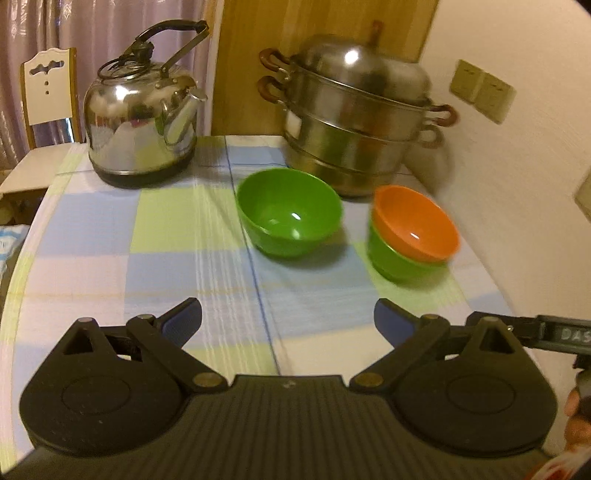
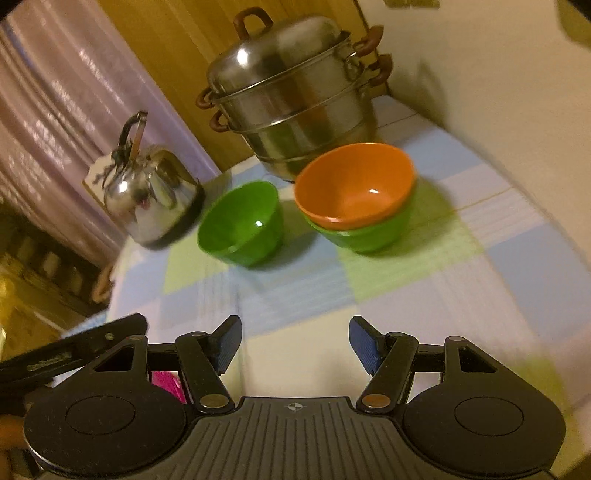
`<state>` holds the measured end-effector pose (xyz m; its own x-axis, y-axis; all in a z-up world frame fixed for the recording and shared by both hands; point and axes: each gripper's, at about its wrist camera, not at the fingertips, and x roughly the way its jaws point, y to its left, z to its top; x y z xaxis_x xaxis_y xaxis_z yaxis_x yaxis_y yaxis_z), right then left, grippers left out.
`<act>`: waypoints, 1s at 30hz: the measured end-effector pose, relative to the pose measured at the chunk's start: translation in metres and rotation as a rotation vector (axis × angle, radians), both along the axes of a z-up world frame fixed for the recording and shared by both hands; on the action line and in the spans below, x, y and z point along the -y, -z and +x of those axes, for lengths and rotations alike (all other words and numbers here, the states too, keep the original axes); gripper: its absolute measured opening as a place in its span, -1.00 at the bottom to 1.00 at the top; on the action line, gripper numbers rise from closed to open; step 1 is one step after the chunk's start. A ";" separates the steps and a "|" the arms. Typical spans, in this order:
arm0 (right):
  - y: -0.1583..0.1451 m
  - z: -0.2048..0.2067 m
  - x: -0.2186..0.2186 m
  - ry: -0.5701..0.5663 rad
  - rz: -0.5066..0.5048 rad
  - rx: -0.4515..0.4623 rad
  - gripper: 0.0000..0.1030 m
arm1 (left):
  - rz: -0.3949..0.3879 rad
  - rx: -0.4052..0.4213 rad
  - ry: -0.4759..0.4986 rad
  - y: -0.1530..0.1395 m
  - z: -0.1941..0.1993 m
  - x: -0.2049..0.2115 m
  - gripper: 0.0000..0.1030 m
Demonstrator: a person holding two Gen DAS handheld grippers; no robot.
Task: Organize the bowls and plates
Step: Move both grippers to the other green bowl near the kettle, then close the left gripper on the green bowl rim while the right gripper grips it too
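Jaws wide, checked tablecloth point(image 1: 166, 221), pink curtain point(image 2: 55, 110), wooden door point(image 1: 314, 22)

Left gripper point(image 1: 288, 325), right gripper point(image 2: 295, 345): black ribbed housing, round side discs, black linkage arms with brass and silver pivot screws, blue ridged pads point(image 2: 364, 345).

Lilac curtain point(image 1: 92, 33), white chair point(image 1: 50, 88) (wood-edged), cream wall point(image 1: 517, 177)
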<state>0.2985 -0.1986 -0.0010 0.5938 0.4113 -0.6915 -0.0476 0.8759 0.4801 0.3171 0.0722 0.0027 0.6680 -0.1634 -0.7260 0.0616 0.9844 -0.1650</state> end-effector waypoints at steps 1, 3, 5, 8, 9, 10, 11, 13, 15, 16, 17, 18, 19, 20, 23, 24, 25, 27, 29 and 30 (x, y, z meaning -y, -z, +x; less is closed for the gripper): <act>0.001 0.011 -0.004 0.013 0.016 -0.006 0.26 | 0.013 -0.002 0.006 0.001 0.012 -0.004 0.91; 0.004 0.034 -0.012 0.030 0.043 -0.023 0.26 | 0.022 -0.018 0.004 0.004 0.039 -0.012 0.88; 0.008 0.055 -0.022 0.037 0.064 -0.029 0.26 | 0.011 -0.027 0.034 0.007 0.064 -0.016 0.86; 0.014 0.082 -0.034 0.049 0.075 -0.030 0.26 | 0.046 -0.031 0.043 0.014 0.102 -0.022 0.79; 0.018 0.091 -0.038 0.055 0.086 -0.036 0.26 | 0.041 -0.033 0.038 0.017 0.114 -0.024 0.76; 0.022 0.100 -0.040 0.059 0.099 -0.042 0.26 | 0.030 -0.039 0.033 0.021 0.125 -0.027 0.71; 0.027 0.107 -0.043 0.062 0.109 -0.049 0.25 | 0.018 -0.049 0.022 0.026 0.137 -0.031 0.68; 0.036 0.121 -0.049 0.071 0.111 -0.061 0.20 | 0.014 -0.058 0.003 0.034 0.155 -0.036 0.56; 0.046 0.135 -0.054 0.078 0.109 -0.073 0.15 | 0.001 -0.080 -0.004 0.045 0.172 -0.040 0.44; 0.050 0.140 -0.057 0.077 0.107 -0.078 0.13 | -0.007 -0.091 -0.003 0.050 0.180 -0.042 0.42; 0.054 0.146 -0.059 0.075 0.107 -0.082 0.12 | -0.006 -0.098 -0.001 0.055 0.187 -0.043 0.38; 0.057 0.152 -0.062 0.074 0.103 -0.085 0.12 | -0.002 -0.104 0.002 0.060 0.194 -0.043 0.35; 0.061 0.157 -0.065 0.072 0.099 -0.089 0.11 | -0.004 -0.105 0.007 0.064 0.199 -0.042 0.29; 0.065 0.162 -0.068 0.075 0.100 -0.092 0.10 | -0.011 -0.106 0.012 0.068 0.205 -0.042 0.25; 0.075 0.172 -0.072 0.090 0.095 -0.102 0.03 | -0.035 -0.121 0.017 0.080 0.217 -0.041 0.03; 0.077 0.174 -0.074 0.092 0.088 -0.104 0.02 | -0.042 -0.123 0.020 0.084 0.220 -0.041 -0.01; 0.080 0.176 -0.077 0.095 0.081 -0.106 -0.02 | -0.044 -0.126 0.022 0.087 0.223 -0.040 -0.08; 0.085 0.180 -0.080 0.096 0.084 -0.109 -0.09 | -0.045 -0.116 0.030 0.090 0.227 -0.038 -0.18; 0.089 0.182 -0.082 0.103 0.084 -0.111 -0.15 | -0.043 -0.113 0.033 0.094 0.230 -0.036 -0.22; 0.092 0.184 -0.083 0.103 0.083 -0.111 -0.16 | -0.046 -0.114 0.034 0.096 0.232 -0.035 -0.24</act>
